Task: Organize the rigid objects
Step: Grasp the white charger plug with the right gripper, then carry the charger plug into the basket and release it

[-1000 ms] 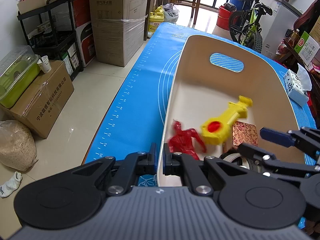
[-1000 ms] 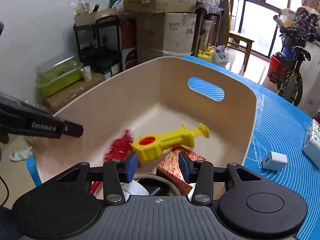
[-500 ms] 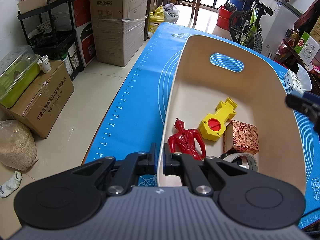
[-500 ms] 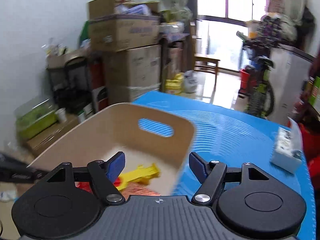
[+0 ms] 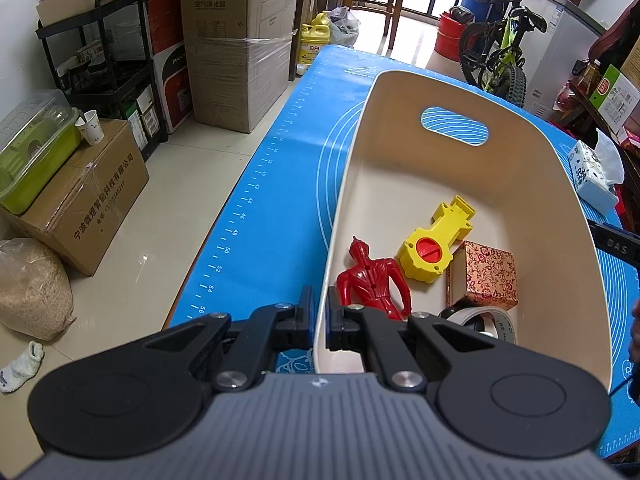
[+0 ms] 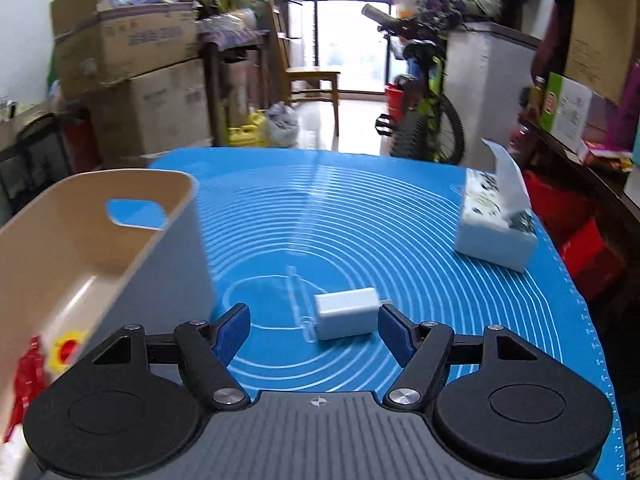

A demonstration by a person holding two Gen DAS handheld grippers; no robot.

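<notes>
In the left wrist view, the left gripper (image 5: 318, 322) is clamped on the near-left wall of the beige bin (image 5: 460, 184), one blue pad outside the wall and one inside. The bin stands on the blue mat (image 5: 280, 208), its oval handle cut-out in the far wall. Inside it, near the gripper, lies a red figure (image 5: 372, 278) on its back, head pointing far. Just right of it is a yellow toy with a red disc (image 5: 438, 246), its handle angled toward the far right. A patterned red box (image 5: 486, 274) sits touching the yellow toy's round end, and a roll of tape (image 5: 486, 322) lies at the near edge, partly hidden behind the gripper's right finger. A tissue box (image 5: 592, 178) stands on the mat to the far right of the bin. A dark piece of the other tool shows at the right edge.

In the right wrist view, the right gripper (image 6: 314, 330) hangs over the mat (image 6: 360, 220) with its jaws apart, nothing pressed between the pads. A white charger block (image 6: 347, 312) lies on the mat between the fingertips, closer to the right pad; a clear plastic strip (image 6: 299, 300) lies just left of it, touching or nearly so. The bin (image 6: 92, 240) is at the left, blurred, with the red and yellow toys visible low inside. The tissue box (image 6: 494, 224) stands far right.
</notes>
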